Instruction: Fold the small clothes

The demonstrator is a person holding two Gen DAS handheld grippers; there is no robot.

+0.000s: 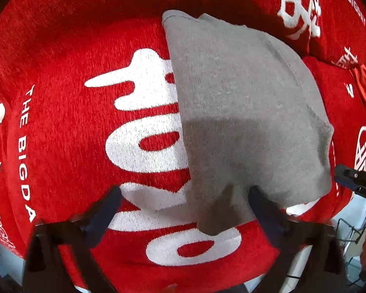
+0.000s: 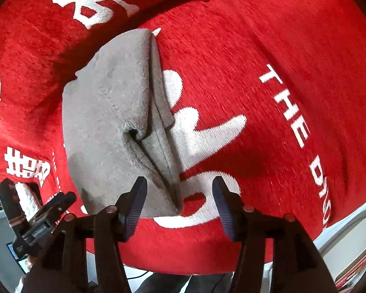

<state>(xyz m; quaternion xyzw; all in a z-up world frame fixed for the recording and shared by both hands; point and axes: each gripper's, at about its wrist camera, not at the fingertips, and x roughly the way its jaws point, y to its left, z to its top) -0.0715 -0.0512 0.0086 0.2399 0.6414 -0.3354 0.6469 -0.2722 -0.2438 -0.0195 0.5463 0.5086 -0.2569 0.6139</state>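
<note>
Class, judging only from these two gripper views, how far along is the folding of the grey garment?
Done: the grey garment lies doubled over on the red blanket, layered edges showing. In hand: nothing; the left gripper and right gripper both stand open above it. Left: perhaps tidying the loose edges, though I can't tell if another fold is meant.

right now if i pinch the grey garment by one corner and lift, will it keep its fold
Probably not. The grey garment looks soft and thin, its layers creased loosely along the fold, so it would likely droop and open. It seems light. The fuzzy red blanket beneath may drag on it if pushed.
</note>
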